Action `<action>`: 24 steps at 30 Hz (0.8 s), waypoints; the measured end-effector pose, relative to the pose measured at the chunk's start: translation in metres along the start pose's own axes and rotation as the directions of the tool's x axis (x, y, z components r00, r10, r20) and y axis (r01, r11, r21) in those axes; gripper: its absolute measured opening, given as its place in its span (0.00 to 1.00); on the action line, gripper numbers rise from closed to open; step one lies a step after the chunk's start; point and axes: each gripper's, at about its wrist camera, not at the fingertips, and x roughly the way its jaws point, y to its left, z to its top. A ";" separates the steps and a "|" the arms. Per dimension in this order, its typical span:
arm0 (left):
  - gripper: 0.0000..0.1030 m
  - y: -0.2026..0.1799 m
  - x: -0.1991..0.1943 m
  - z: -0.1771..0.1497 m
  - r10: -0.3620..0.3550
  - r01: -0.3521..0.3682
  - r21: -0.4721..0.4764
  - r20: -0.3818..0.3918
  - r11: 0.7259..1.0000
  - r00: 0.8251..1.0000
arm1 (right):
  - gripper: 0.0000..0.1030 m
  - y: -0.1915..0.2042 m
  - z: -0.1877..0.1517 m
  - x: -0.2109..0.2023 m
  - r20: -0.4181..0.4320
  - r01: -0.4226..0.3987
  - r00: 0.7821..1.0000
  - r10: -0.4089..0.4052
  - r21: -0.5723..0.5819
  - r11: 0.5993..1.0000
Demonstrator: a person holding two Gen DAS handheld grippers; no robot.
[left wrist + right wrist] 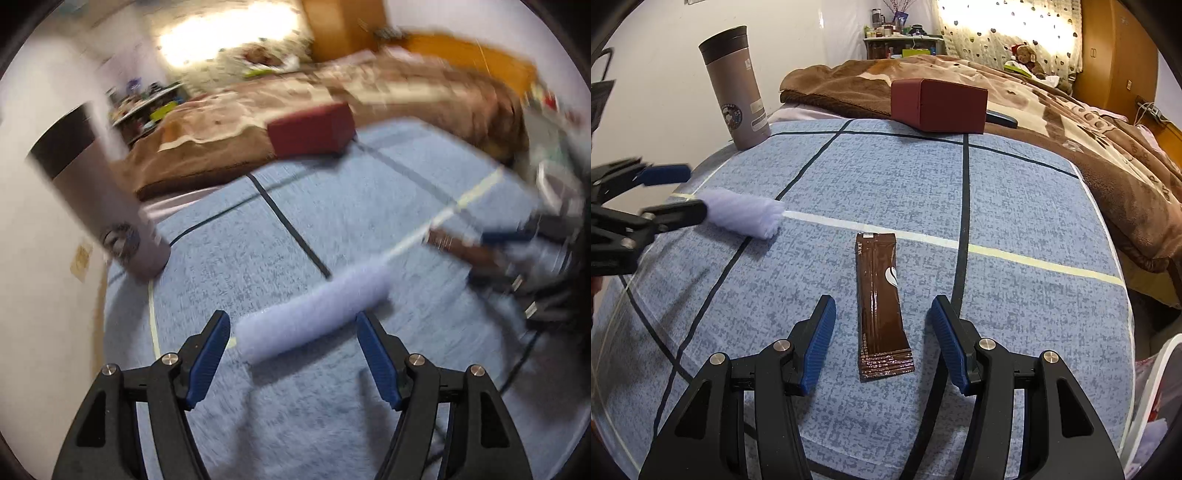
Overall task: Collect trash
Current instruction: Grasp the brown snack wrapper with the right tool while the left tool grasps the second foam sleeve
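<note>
Sachet (882, 306), thin, light and slick, lies flat on the blue bed sheet (1015, 206) between spread right gripper (882, 310) pads, best pinched mid-length; left gripper (291, 332) open around soft tissue roll (314, 314)

A glossy brown sachet (882, 306) lies flat on the blue checked sheet, its long axis running roughly twelve to six. At its ten o'clock lies a rolled pale lavender tissue (744, 214), well apart.

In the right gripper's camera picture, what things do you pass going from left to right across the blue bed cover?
left gripper → fluffy lavender roll → brown drink-mix sachet, lying between the open fingers of the right gripper. Further back: grey thermos → dark red box.
</note>
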 end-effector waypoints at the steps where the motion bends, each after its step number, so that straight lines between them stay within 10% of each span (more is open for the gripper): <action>1: 0.71 -0.004 0.006 0.000 0.008 -0.007 0.048 -0.018 0.999 1.000 | 0.54 0.000 0.000 0.000 0.000 -0.001 1.000 0.001 -0.001 1.000; 13: 0.70 -0.002 0.038 0.010 -0.089 0.090 0.020 -0.044 0.996 0.995 | 0.54 0.000 0.001 0.001 -0.003 -0.001 1.000 0.001 -0.006 1.000; 17: 0.50 -0.003 0.038 0.010 -0.134 0.132 -0.038 -0.050 0.990 0.990 | 0.53 0.000 0.001 0.001 0.000 0.003 1.000 -0.003 -0.001 1.000; 24: 0.34 -0.014 0.033 0.006 -0.115 0.108 -0.110 -0.062 0.988 0.991 | 0.22 -0.005 0.001 0.001 0.009 0.014 1.000 -0.014 0.032 0.999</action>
